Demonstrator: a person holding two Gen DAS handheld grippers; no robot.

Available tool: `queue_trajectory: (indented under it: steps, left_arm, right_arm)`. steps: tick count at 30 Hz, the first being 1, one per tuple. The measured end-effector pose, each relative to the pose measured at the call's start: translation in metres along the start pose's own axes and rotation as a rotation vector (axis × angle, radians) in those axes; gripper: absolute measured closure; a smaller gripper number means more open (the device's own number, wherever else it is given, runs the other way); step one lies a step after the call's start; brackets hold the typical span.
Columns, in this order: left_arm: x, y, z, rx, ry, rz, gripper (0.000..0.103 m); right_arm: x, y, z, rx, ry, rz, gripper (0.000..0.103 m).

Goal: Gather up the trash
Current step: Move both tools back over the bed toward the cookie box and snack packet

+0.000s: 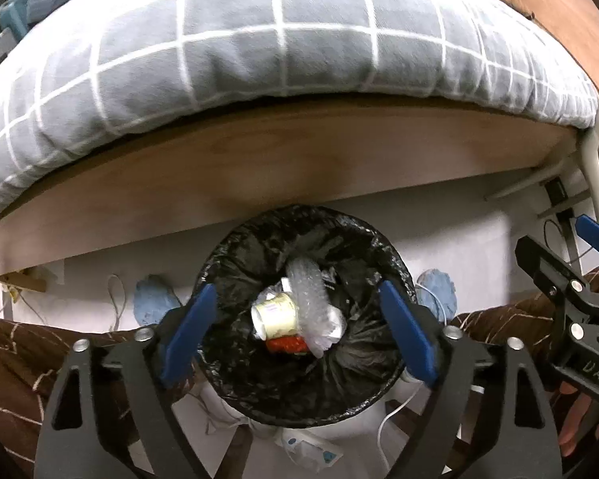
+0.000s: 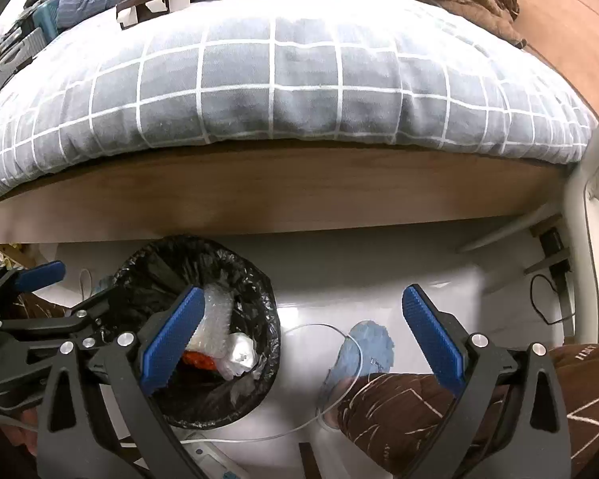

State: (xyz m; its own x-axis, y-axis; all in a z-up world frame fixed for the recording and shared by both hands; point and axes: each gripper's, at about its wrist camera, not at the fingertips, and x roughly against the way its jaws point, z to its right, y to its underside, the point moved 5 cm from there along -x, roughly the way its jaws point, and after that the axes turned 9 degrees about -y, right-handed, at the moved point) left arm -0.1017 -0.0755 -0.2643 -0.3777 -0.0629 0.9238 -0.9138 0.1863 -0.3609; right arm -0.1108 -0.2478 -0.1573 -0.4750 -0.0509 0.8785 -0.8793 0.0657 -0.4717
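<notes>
The left tongs (image 1: 299,331) are seen spread wide, pointing steeply down over the trash bin (image 1: 259,395); nothing is gripped between the blue pads (image 1: 187,331), and the bin's mouth fills the gap between them. No earlier view is given, so only this released state can be told. The right tongs (image 2: 307,339) are likewise released — one pad (image 2: 171,343) overlaps the bin's rim in the right wrist view, the other hangs over the white floor (image 2: 379,279), with nothing held.

Inside the black bag lining (image 1: 239,247) the collected trash is seen: a pale yogurt cup (image 1: 273,315) lying on its side, a strip of bubble wrap (image 1: 305,279) beside it, a red wrapper (image 1: 287,344) underneath and crumpled clear plastic (image 2: 239,353) at the right.

Brown patterned trouser legs (image 2: 399,411) are seen on either side of the bin, with blue slippers (image 2: 367,347) on the floor just beyond.

Farther off, the wooden bed frame (image 1: 259,167) runs across the view — the bin stands just in front of it — and a grey checked duvet (image 1: 259,40) lies on top.
</notes>
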Motion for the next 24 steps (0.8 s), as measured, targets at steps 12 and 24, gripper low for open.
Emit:
queue_trajectory:
  steps: [12, 24]
  left_arm:
    - [0.047, -0.018, -0.043, 0.091, -0.026, 0.099, 0.006]
    - [0.095, -0.046, -0.070, 0.134, -0.059, 0.177, 0.006]
  right_arm:
    - [0.043, -0.029, -0.019, 0.044, -0.016, 0.108, 0.008]
    - [0.082, -0.070, -0.030, 0.063, -0.046, 0.212, 0.008]
